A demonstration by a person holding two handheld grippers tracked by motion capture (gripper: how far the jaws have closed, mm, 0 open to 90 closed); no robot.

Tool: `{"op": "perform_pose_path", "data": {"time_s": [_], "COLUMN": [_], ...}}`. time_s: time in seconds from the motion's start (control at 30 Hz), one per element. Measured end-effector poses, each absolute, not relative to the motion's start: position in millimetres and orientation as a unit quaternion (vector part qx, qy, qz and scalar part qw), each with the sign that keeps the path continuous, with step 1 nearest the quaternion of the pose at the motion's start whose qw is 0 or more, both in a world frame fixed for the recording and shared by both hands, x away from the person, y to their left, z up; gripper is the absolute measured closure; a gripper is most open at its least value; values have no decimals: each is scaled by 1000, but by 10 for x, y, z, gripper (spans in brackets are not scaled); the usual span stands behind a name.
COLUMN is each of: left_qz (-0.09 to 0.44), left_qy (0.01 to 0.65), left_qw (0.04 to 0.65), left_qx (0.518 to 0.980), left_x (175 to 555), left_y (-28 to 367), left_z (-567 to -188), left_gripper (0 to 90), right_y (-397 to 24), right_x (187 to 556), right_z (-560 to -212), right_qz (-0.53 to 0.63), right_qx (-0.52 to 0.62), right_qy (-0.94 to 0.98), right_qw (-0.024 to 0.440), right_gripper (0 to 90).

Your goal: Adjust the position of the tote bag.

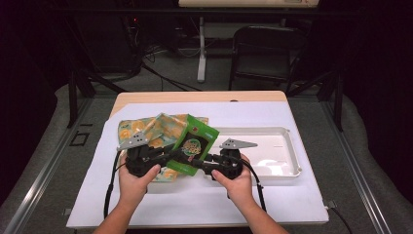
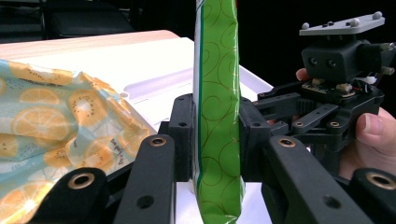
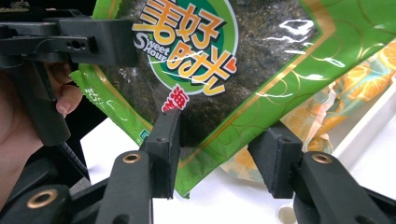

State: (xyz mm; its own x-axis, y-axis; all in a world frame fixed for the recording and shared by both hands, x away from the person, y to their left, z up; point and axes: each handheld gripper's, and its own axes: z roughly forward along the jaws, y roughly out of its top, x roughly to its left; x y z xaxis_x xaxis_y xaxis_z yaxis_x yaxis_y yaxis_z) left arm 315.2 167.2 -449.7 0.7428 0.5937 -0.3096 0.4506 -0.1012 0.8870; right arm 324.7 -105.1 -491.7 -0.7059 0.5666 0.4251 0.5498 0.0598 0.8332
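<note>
The green snack packet (image 1: 195,142) was held up above the white table cover (image 1: 195,204), near the middle of the table, just left of the white tray (image 1: 287,146) and in front of the orange-print cloth bag (image 1: 146,127). The left gripper (image 1: 170,155) had its jaws clamped on the packet's flat faces, as the left gripper view showed, with the packet (image 2: 217,107) standing edge-on and upright between the pads. The right gripper (image 1: 197,163) came at it from the other side; in the right gripper view its jaws stood apart around the packet's lower corner (image 3: 205,154), one pad in front of the film and the other clear of it, so nothing was pinched there. The packet looked light and thin, a glossy film pouch that would crinkle, slip and bend easily; its contents, dark sheets behind the window, were probably brittle. The sealed border seemed the safest place to grip, not the filled middle. Both hands (image 1: 134,183) held the grippers roughly level, pointed inward toward each other, forearms coming in from the near edge, the right hand (image 1: 238,184) slightly nearer the tray.
</note>
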Motion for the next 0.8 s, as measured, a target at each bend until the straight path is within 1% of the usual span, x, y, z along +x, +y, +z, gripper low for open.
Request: {"op": "perform_pose_path", "data": {"time_s": [0.13, 0.47, 0.5, 0.63, 0.8], "left_qz": [61, 60, 62, 61, 56], "left_qy": [354, 350, 349, 347, 350], "left_qw": [568, 562, 560, 556, 554], "left_qx": [741, 747, 749, 753, 753], "left_x": [3176, 3262, 3274, 3342, 3414], "left_y": [1659, 1502, 1480, 1406, 1322], "left_z": [-4511, -4508, -4503, -4483, -4502], "left_gripper": [724, 719, 719, 716, 712], "right_y": [-1079, -1242, -1264, -1341, -1425], "right_x": [3253, 3310, 3316, 3332, 3352], "right_z": [-4908, -4887, -4882, -4862, -4856], "right_qz": [571, 574, 574, 574, 575], "right_qx": [390, 420, 422, 433, 450], "right_qy": [722, 704, 702, 695, 684], "right_qw": [12, 4, 3, 12, 18], "right_gripper": [576, 654, 672, 689, 736]}}
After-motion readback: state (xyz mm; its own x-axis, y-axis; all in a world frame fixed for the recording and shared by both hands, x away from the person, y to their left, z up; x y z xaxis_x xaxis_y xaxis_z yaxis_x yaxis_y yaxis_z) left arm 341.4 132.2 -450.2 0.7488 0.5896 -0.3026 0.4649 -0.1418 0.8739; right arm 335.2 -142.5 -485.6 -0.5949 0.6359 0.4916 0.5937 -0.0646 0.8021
